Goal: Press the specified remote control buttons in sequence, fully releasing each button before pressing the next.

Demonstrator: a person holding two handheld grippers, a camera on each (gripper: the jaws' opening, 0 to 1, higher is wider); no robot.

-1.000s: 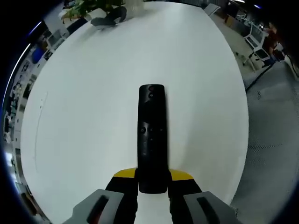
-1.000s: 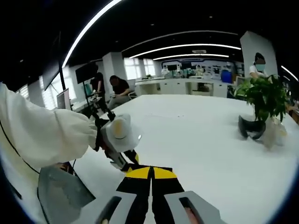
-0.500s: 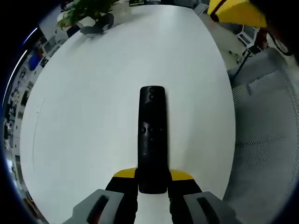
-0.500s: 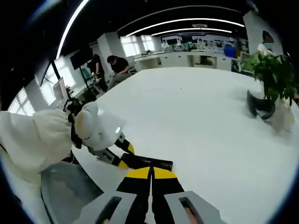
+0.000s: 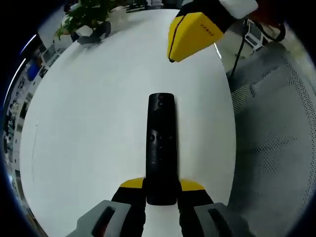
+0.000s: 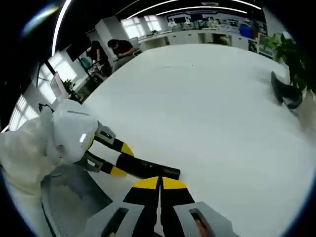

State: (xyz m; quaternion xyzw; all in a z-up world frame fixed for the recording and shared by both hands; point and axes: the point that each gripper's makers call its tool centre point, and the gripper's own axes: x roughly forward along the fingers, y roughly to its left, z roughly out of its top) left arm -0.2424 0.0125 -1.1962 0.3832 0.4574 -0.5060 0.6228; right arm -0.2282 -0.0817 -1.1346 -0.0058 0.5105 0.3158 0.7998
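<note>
Left gripper is clamped on the near end of the black remote control, which sticks out forward along the jaws, button face up, over the white counter; whether its far end rests on the counter or is held just above it cannot be told. In the right gripper view the same remote lies just ahead of the right gripper, gripped from the left by the left gripper. The right gripper has its 2 jaws pressed together with nothing between them, tips forming 1 blunt point. In the left gripper view that yellow tip hangs beyond the remote's far end, apart from it and from every button. Judgement: the sequence looks to be at its start or between presses, no button is under contact now, and how many presses are done cannot be read from the remote. Remaining: bring the closed tip down on the target button, release fully, repeat. Far across the counter stand a potted plant and a dark object beside it; people sit at desks beyond.
</note>
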